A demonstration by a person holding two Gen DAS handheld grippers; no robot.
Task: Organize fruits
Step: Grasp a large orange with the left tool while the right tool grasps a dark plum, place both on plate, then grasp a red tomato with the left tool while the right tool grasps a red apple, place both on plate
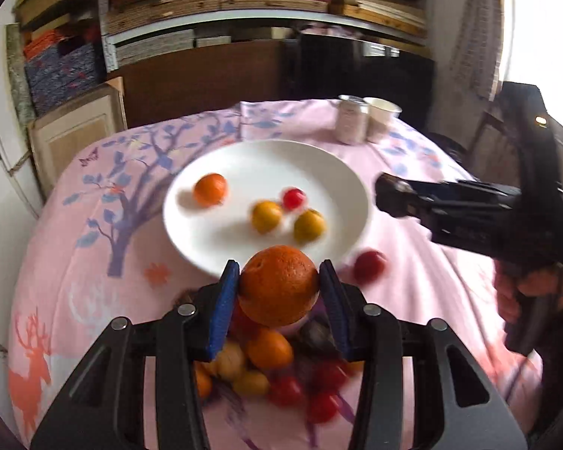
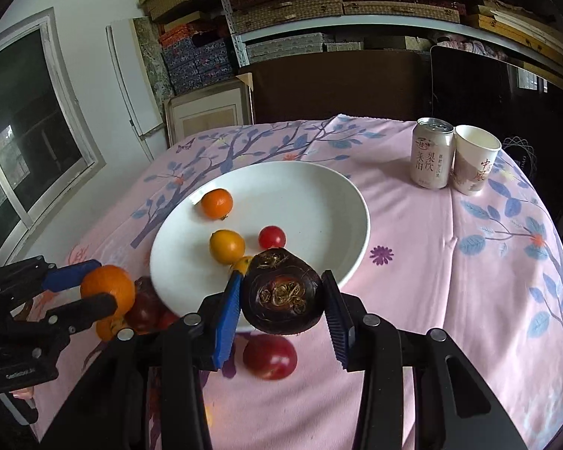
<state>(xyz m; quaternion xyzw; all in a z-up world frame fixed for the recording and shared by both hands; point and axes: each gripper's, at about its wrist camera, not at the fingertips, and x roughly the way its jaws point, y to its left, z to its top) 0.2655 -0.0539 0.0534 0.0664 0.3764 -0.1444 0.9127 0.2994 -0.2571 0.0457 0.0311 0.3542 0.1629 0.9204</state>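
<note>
A: From the left wrist view, the left gripper (image 1: 279, 288) pinches a large round orange (image 1: 278, 285) between its blue pads, above a heap of small mixed fruits (image 1: 270, 371) near the table's near edge. The wide white ceramic plate (image 1: 221, 240) lies just beyond, mid-table, with a small orange fruit, two yellow ones and a red one already on it.

B: So how is the drop done well?

A: I'd carry the orange past the near rim and lower it over the bare left part of the plate before easing the grip (a round fruit released high would likely roll into the others). One red tomato (image 1: 369, 265) sits on the pink patterned tablecloth (image 1: 94, 232) just beside the plate's near right rim.

B: And the right wrist view?

A: The right gripper (image 2: 281, 294) pinches a dark purple-brown round fruit (image 2: 282, 292) over the plate's near rim, with a red tomato on the cloth below it. The plate's far right part looks free, so I'd place it there, staggered from the left tool to avoid a bump. The drink can (image 2: 431, 157) and white paper cup (image 2: 474, 159) stand well apart, toward the far right corner.
</note>
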